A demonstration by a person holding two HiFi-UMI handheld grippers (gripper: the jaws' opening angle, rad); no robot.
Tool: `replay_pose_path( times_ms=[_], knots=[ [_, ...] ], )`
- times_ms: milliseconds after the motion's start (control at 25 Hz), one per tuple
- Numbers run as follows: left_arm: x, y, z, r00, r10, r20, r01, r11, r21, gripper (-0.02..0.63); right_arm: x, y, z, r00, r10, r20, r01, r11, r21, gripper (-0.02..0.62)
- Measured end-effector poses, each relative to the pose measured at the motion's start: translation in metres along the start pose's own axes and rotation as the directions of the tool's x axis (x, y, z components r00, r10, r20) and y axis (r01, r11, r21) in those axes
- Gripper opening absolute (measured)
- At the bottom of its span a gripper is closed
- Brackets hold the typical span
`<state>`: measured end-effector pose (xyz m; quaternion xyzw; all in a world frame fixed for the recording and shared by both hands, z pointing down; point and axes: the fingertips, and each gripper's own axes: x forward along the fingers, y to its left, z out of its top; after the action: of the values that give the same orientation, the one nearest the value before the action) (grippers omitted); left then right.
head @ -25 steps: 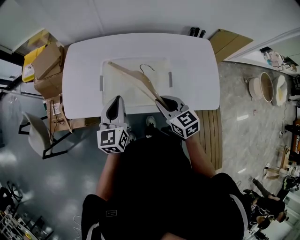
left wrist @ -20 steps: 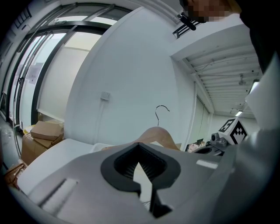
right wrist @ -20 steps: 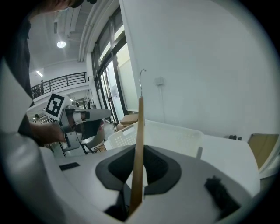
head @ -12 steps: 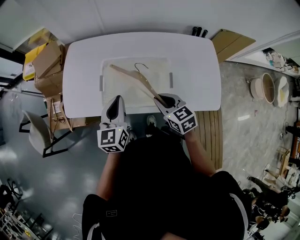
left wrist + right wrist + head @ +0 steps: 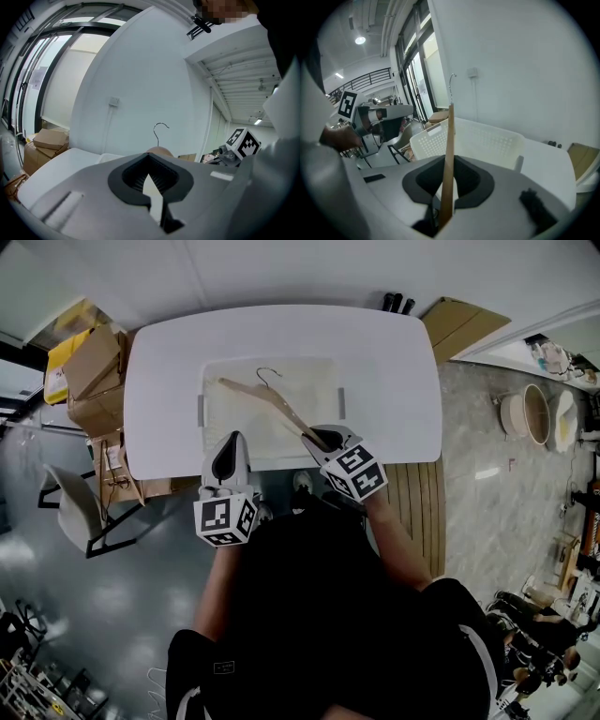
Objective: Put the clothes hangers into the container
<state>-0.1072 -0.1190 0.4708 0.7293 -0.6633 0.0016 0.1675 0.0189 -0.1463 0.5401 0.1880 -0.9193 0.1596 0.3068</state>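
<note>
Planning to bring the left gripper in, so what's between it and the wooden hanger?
Only the near wall of the white basket and its bare bottom, seen in the head view, lie between the left gripper and the hanger.

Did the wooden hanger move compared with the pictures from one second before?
Yes. In the head view, the wooden hanger swung leftward across the container, held by the right tongs.

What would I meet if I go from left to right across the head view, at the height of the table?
Cardboard boxes → white container → flat brown panel → round tubs.
</note>
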Motion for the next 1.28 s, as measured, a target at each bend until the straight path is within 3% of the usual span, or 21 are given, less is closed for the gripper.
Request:
replay_pose_path(
  times_ms=[1280],
  knots=[
    [0.018,0.008,-0.005,1.0,0.008,-0.027,-0.009,1.0,-0.012,0.003,0.032,-0.018,-0.014,0.989,0.012,-0.147,-0.01,1.0,0.013,0.06]
  ],
)
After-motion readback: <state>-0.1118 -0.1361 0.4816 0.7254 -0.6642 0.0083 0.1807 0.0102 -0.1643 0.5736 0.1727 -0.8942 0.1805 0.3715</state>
